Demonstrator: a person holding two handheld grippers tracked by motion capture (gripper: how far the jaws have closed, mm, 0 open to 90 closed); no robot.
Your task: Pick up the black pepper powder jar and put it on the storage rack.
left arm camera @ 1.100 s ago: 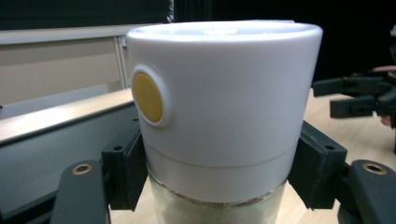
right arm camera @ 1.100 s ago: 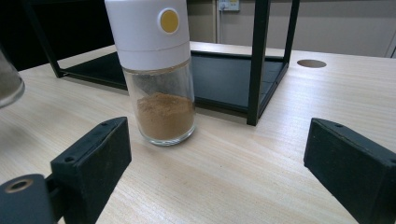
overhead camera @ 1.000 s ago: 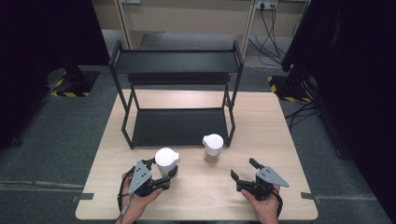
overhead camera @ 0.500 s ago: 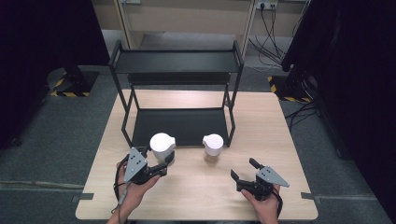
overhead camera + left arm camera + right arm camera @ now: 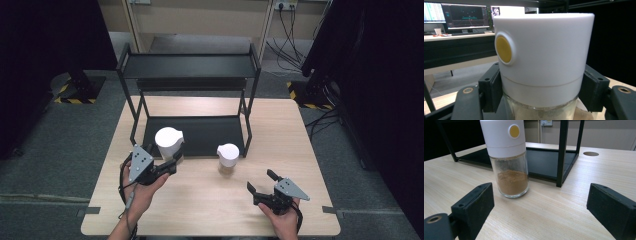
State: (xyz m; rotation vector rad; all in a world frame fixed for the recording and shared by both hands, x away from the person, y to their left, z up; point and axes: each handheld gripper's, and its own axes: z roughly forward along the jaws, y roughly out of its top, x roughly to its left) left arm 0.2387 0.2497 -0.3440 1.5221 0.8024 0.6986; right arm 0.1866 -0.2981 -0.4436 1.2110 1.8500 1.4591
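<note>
Probably lab: monitors [image 5: 461, 16] on bench, hazard-taped stands [image 5: 80, 92], wall cables [image 5: 287, 30].

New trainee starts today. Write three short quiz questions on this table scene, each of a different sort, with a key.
1. True or false: the left gripper is shut on a spice jar.
2. Where does the second jar stand? A) on the rack's top shelf B) on the table in front of the rack
3. Fill in: the right gripper's jaws are ____.

Key: 1 true; 2 B; 3 open.
</note>
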